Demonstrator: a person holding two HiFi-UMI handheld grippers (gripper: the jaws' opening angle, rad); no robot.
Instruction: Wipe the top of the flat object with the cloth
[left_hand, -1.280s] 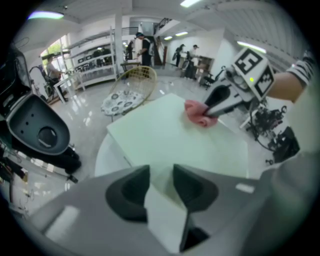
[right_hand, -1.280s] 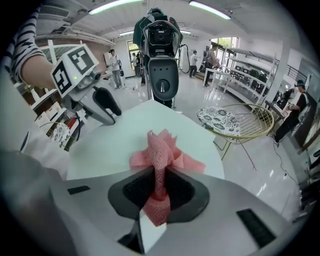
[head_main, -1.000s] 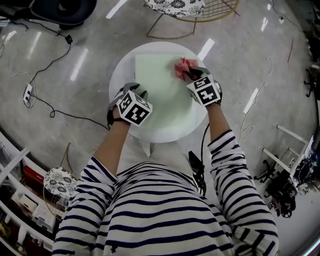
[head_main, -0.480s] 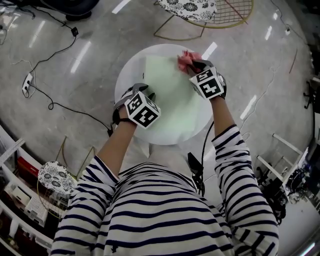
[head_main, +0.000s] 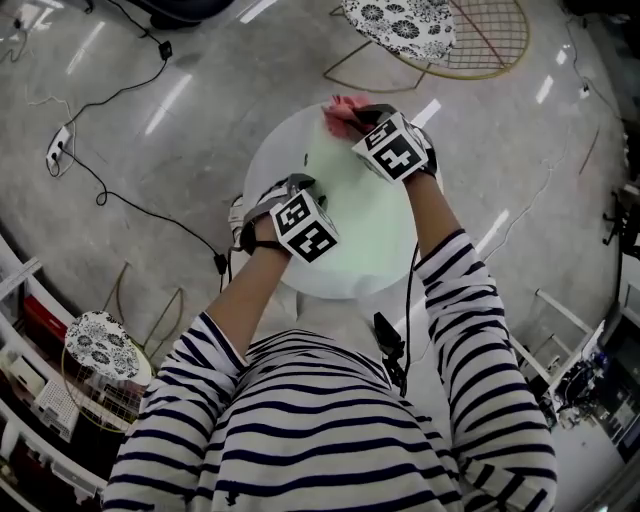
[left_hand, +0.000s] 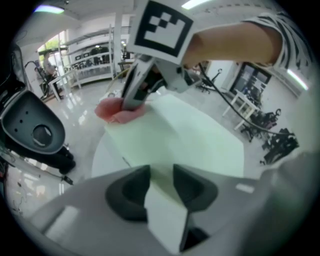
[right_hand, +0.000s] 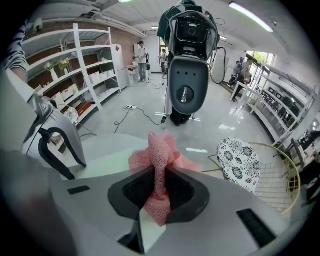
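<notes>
A pale green flat board (head_main: 365, 210) lies on a round white table (head_main: 268, 165). My left gripper (head_main: 300, 183) is at the board's near-left edge. In the left gripper view that edge (left_hand: 185, 135) runs between the two pads, and the left gripper (left_hand: 161, 172) is shut on it. My right gripper (head_main: 355, 118) is at the board's far edge, shut on a bunched pink mesh cloth (head_main: 338, 110). In the right gripper view the cloth (right_hand: 160, 150) sticks out ahead of the right gripper (right_hand: 160, 182). The cloth (left_hand: 117, 110) rests on the board's far corner.
A wire chair with a patterned cushion (head_main: 400, 25) stands beyond the table, and another patterned seat (head_main: 100, 345) is at the near left. Cables and a power strip (head_main: 57, 145) lie on the floor. A tall dark machine (right_hand: 187, 60) and shelves (right_hand: 75, 65) stand further off.
My right gripper has slid the pink cloth leftward along the board's far edge, rolling as it went. My left gripper has kept its hold on the board's edge.
</notes>
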